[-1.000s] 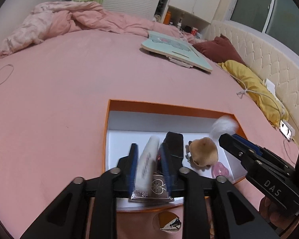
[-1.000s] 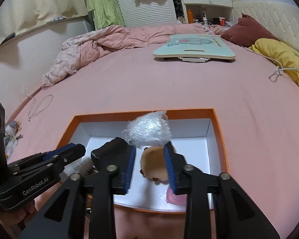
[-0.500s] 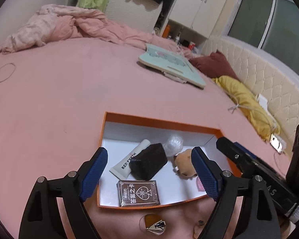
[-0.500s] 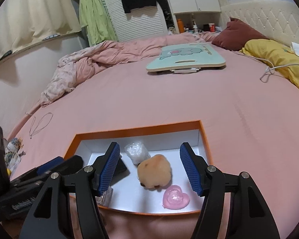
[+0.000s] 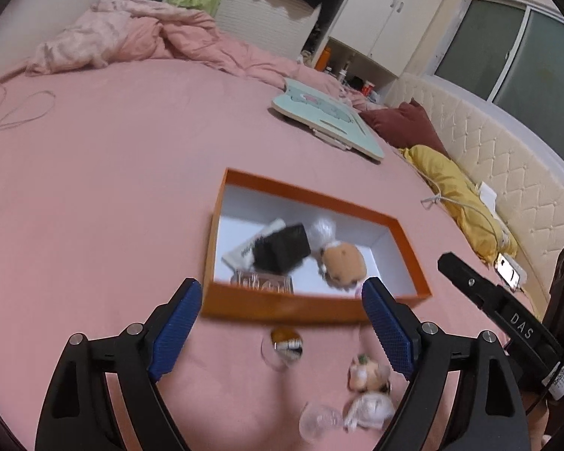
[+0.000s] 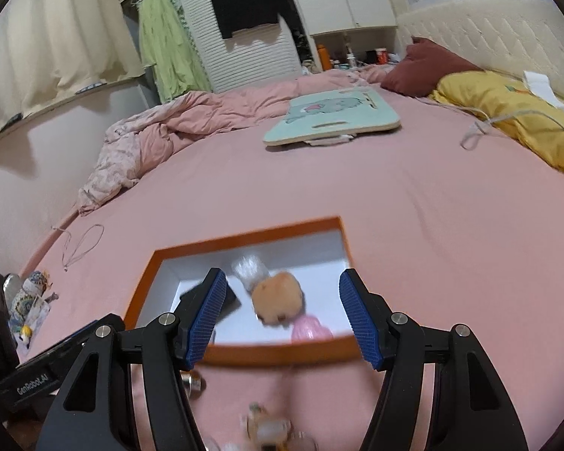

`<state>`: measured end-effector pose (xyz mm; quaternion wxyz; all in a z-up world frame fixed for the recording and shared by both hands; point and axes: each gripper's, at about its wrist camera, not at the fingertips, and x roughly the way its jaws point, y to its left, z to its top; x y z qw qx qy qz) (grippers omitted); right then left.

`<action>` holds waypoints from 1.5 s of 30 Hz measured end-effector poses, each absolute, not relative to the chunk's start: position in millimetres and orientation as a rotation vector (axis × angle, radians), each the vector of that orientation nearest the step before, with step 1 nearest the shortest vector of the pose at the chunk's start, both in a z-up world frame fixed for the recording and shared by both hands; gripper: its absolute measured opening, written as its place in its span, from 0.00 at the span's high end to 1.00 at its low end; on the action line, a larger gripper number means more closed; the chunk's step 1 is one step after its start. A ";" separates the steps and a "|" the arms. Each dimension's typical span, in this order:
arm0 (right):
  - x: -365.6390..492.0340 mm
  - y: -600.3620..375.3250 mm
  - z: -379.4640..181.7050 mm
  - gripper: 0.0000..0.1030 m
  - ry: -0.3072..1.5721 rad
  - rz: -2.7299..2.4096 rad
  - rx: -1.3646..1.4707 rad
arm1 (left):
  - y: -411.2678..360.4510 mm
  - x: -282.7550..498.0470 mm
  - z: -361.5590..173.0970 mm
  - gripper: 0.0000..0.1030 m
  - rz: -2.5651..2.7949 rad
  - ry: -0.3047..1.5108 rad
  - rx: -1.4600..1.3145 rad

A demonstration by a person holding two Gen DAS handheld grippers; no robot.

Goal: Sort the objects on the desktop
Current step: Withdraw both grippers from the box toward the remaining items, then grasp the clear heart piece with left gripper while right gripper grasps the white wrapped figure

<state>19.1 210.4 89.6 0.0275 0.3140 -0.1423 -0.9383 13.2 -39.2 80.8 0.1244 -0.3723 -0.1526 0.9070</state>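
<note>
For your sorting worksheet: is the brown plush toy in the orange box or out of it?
In. The brown plush toy lies on the white floor inside the orange box, beside a black block.

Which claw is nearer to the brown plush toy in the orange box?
Right, though only slightly. The right claw frames the brown plush toy between its open fingers, just short of it. The left claw hangs over the bedsheet before the orange box, the toy further ahead.

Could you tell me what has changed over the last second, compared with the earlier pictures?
Both grippers opened and backed away: the left gripper let go of the white tube, the right gripper released the brown plush toy. Both things now lie in the orange box, which stayed put.
</note>
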 end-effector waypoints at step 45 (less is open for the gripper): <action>89.1 181.6 26.8 0.67 -0.404 -2.671 1.332 | 9.6 88.7 12.0 0.10 2.602 0.062 -1.509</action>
